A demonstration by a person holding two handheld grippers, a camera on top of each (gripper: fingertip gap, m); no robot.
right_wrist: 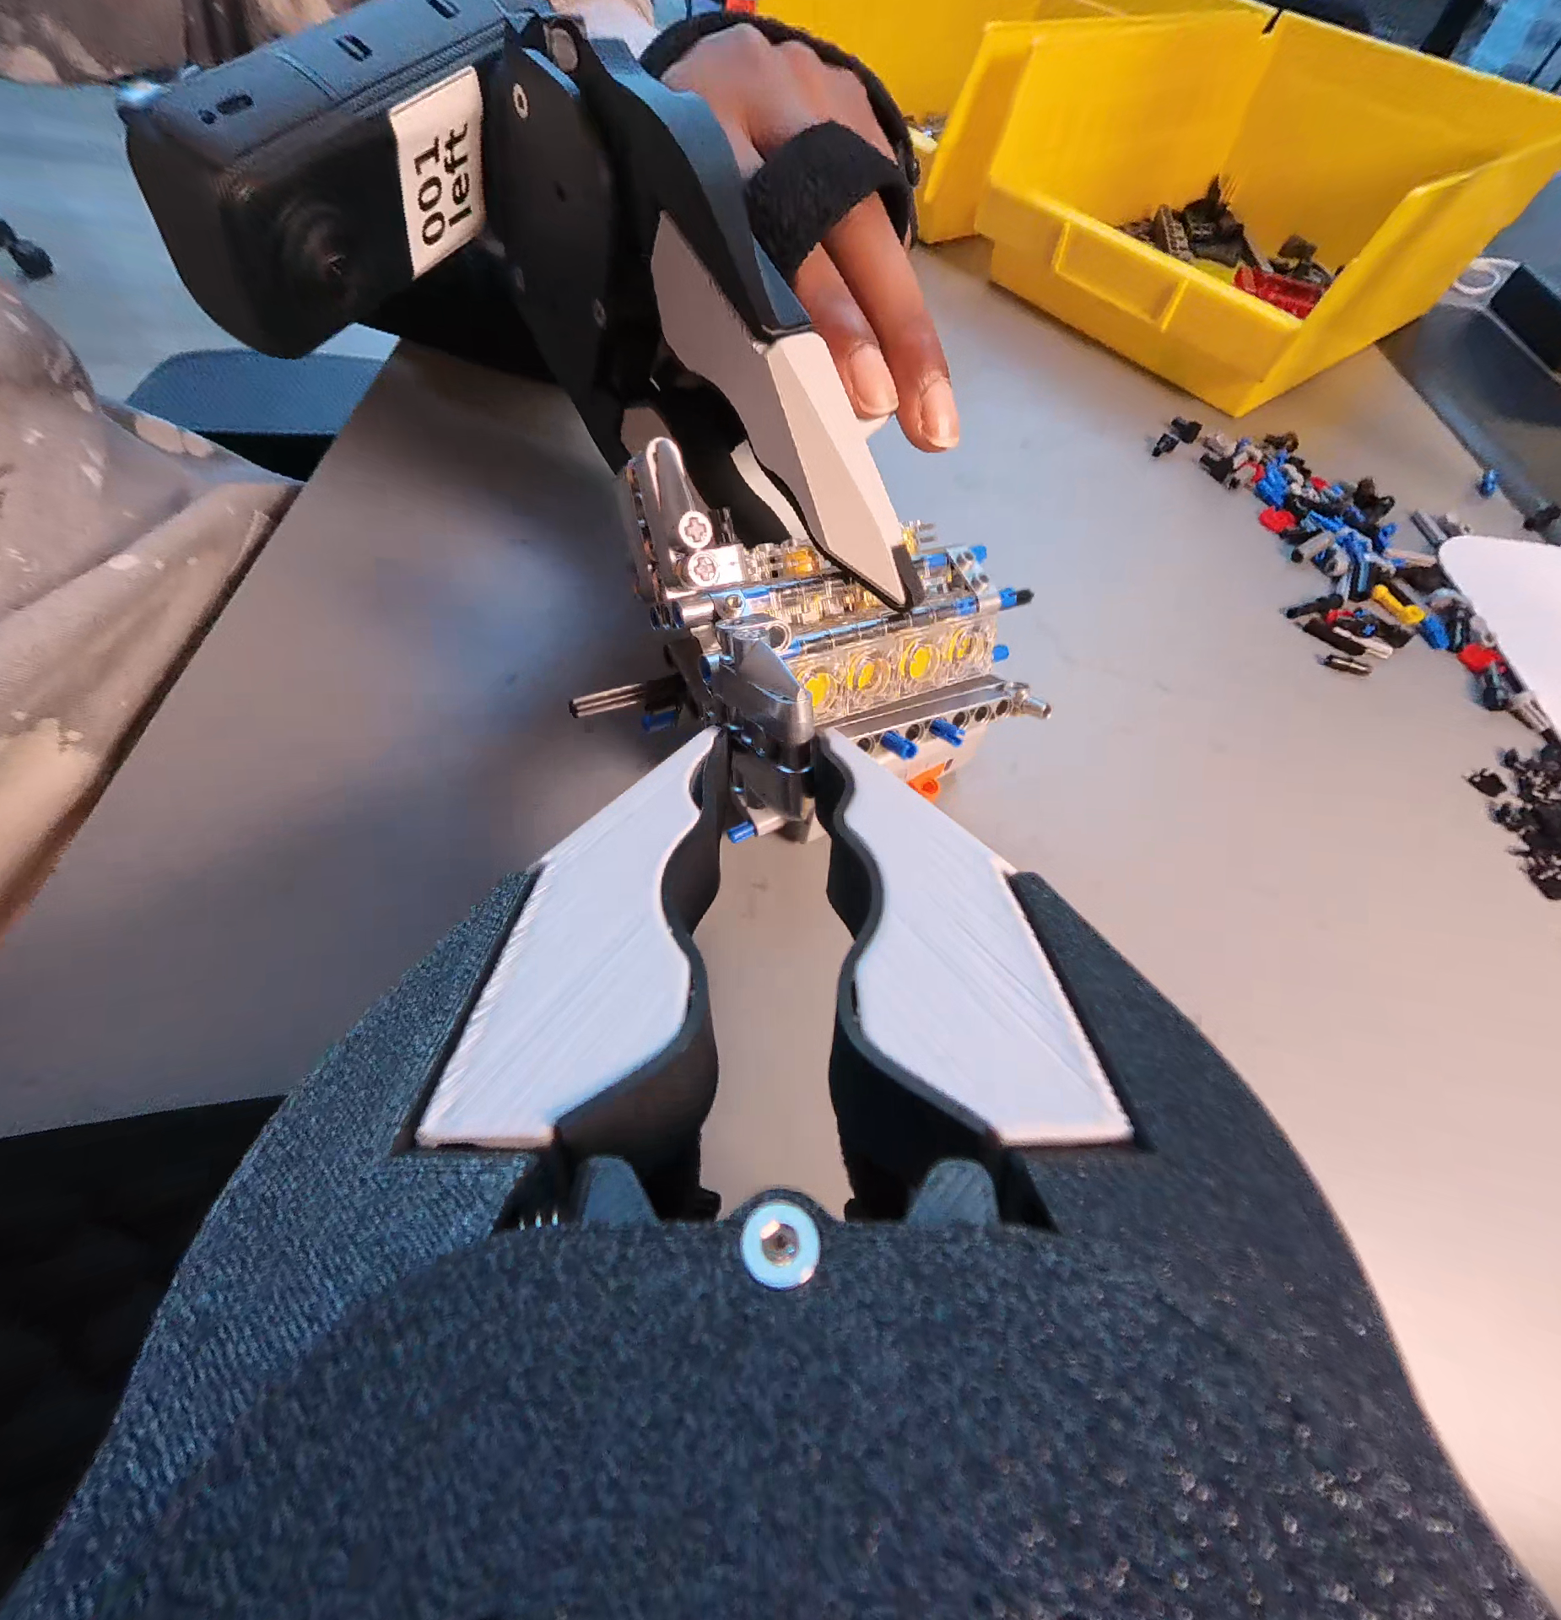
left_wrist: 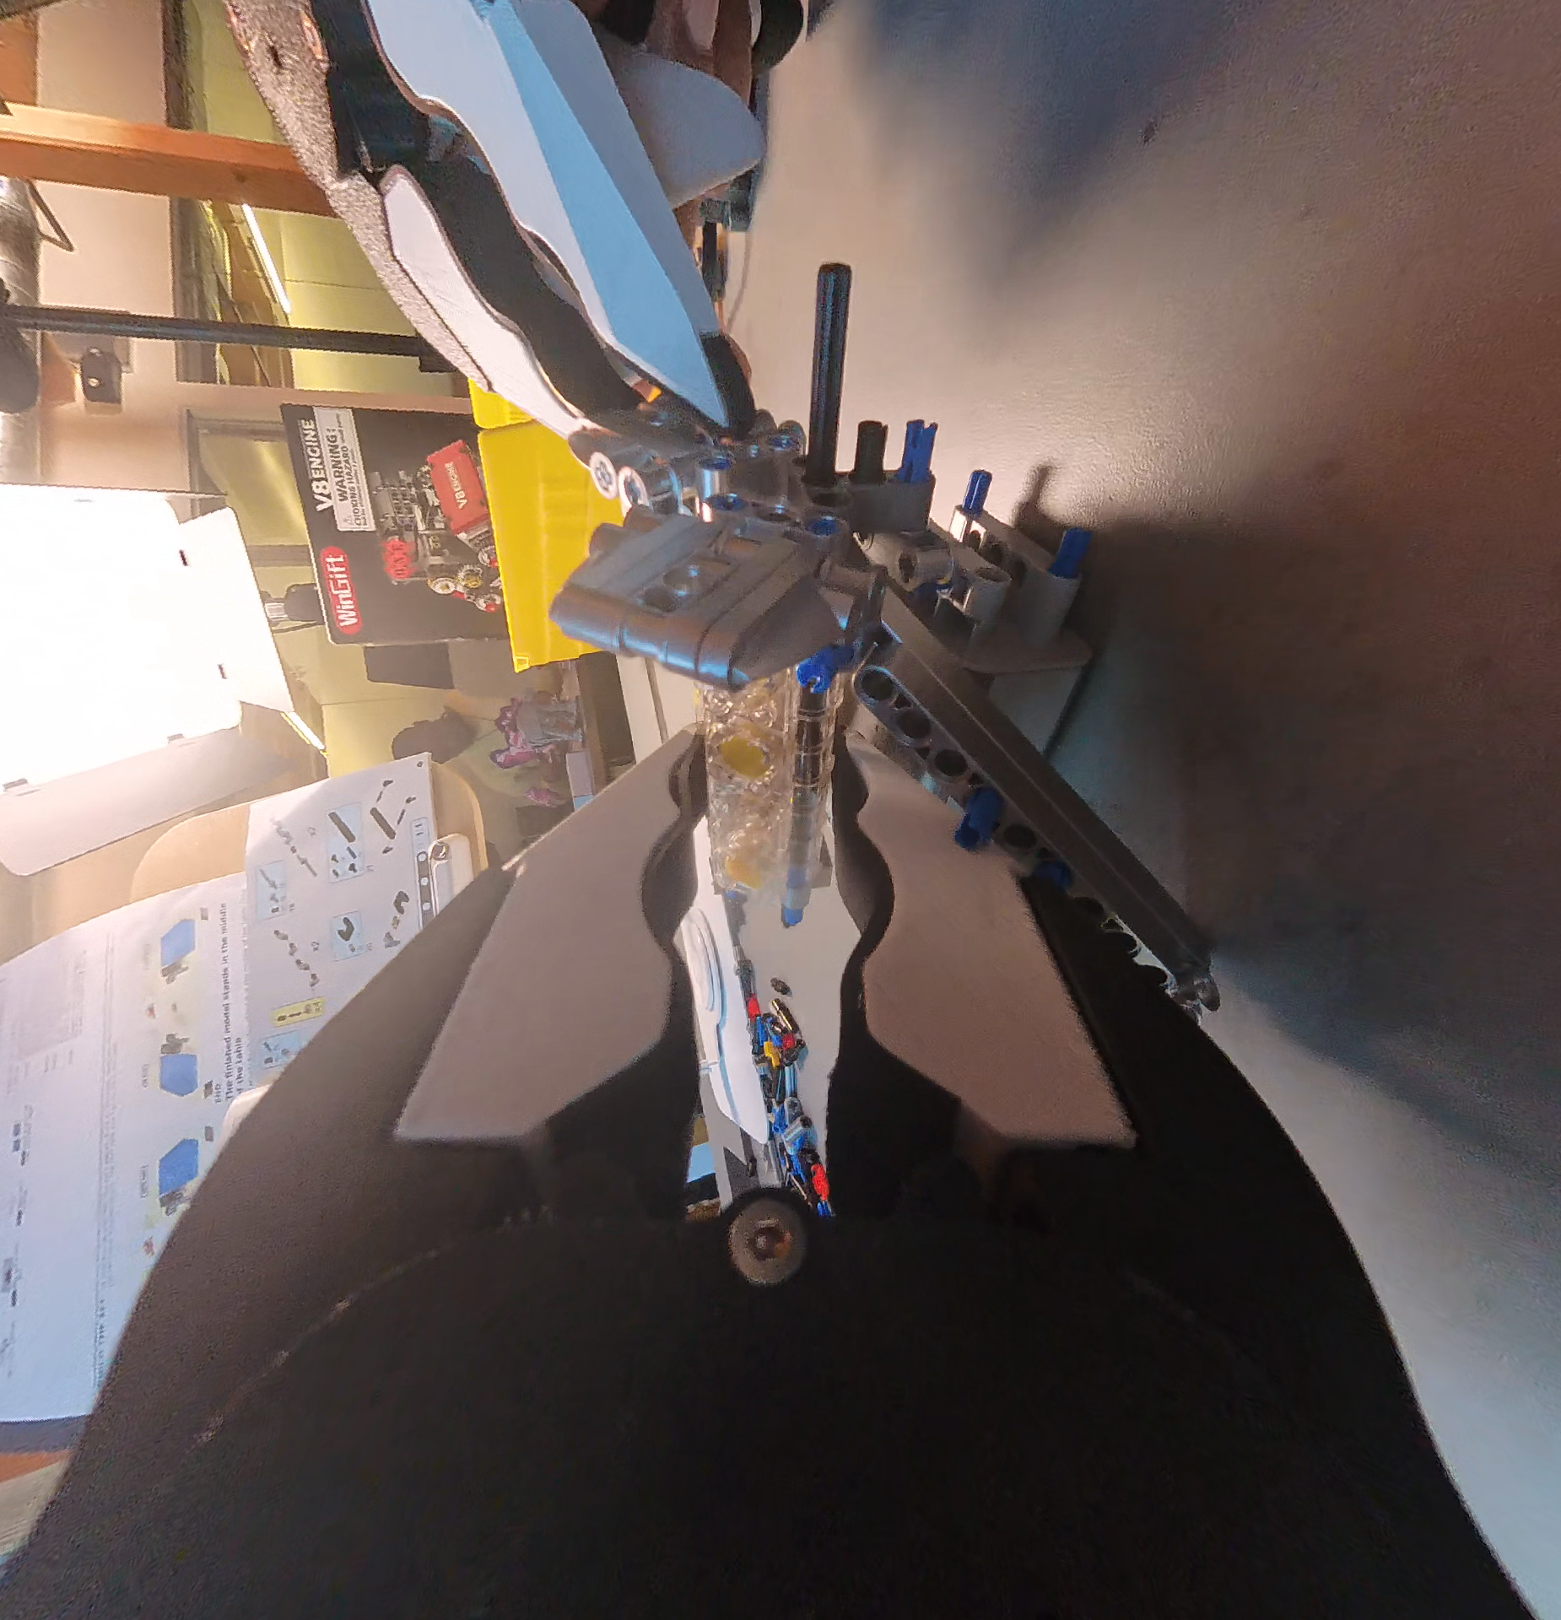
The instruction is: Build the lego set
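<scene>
A small engine model (right_wrist: 891, 666) of grey beams, blue pins and a clear block with yellow pistons stands on the grey table (right_wrist: 1154, 1008). My right gripper (right_wrist: 768, 754) is shut on a grey panel part at the model's near end. It also shows in the left wrist view (left_wrist: 698, 421), at the top. My left gripper (left_wrist: 768, 754) is shut on the clear piston block (left_wrist: 764, 789), with the grey panel (left_wrist: 716, 605) just beyond its tips. In the right wrist view the left gripper (right_wrist: 838, 565) comes down onto the model's top, held by a person's hand (right_wrist: 856, 289).
Yellow bins (right_wrist: 1242, 219) with parts stand at the back right. A pile of small coloured parts (right_wrist: 1364, 561), a white plate (right_wrist: 1531, 614) and black parts (right_wrist: 1540, 815) lie to the right. The kit's box (left_wrist: 400, 526) and instruction sheets (left_wrist: 146, 1052) stand behind.
</scene>
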